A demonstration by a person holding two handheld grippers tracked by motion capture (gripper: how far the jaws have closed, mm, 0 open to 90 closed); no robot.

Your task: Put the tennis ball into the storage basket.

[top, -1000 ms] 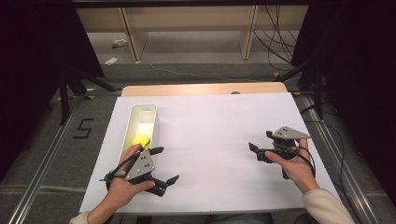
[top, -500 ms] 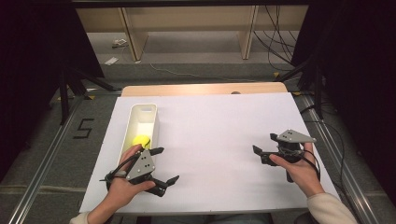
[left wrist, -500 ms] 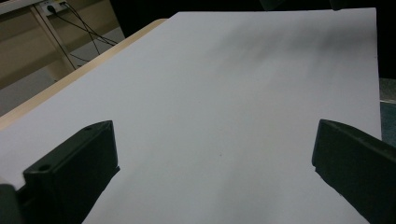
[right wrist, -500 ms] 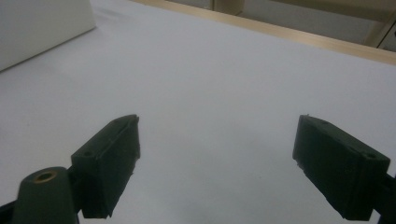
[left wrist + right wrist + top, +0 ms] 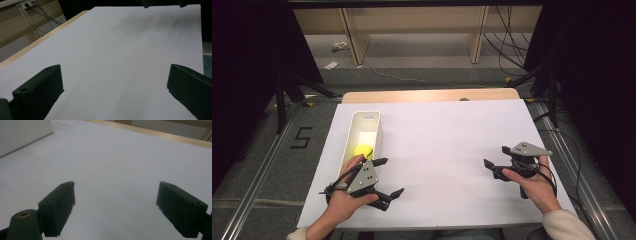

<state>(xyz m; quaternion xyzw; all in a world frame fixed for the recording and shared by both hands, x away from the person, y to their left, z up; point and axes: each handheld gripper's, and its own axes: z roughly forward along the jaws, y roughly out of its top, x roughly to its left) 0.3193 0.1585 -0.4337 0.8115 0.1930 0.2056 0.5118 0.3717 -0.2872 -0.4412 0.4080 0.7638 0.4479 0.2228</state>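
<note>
A yellow ball [image 5: 363, 150] lies in the near end of a long white bin [image 5: 374, 118] on the left of the white table sheet [image 5: 442, 135]. Just in front of the bin, a hand holds my left gripper [image 5: 392, 176] open, its jaws pointing right across the sheet with nothing between them. In the left gripper view the left gripper [image 5: 115, 85] has its jaws spread wide over bare sheet. My right gripper [image 5: 495, 156] is held low near the right edge, open and empty, pointing left. In the right gripper view the right gripper [image 5: 117, 202] has only sheet between its jaws.
The white bin's wall [image 5: 22, 132] appears at the top left of the right gripper view. A wooden table edge [image 5: 427, 95] borders the sheet at the far side. Beyond stand shelf legs [image 5: 349, 40] and floor cables [image 5: 507, 45]. The other gripper [image 5: 160, 2] peeks in at the top of the left gripper view.
My right gripper has drifted a little to the right and nearer to the front edge. The left gripper, the bin and the ball have stayed put.
</note>
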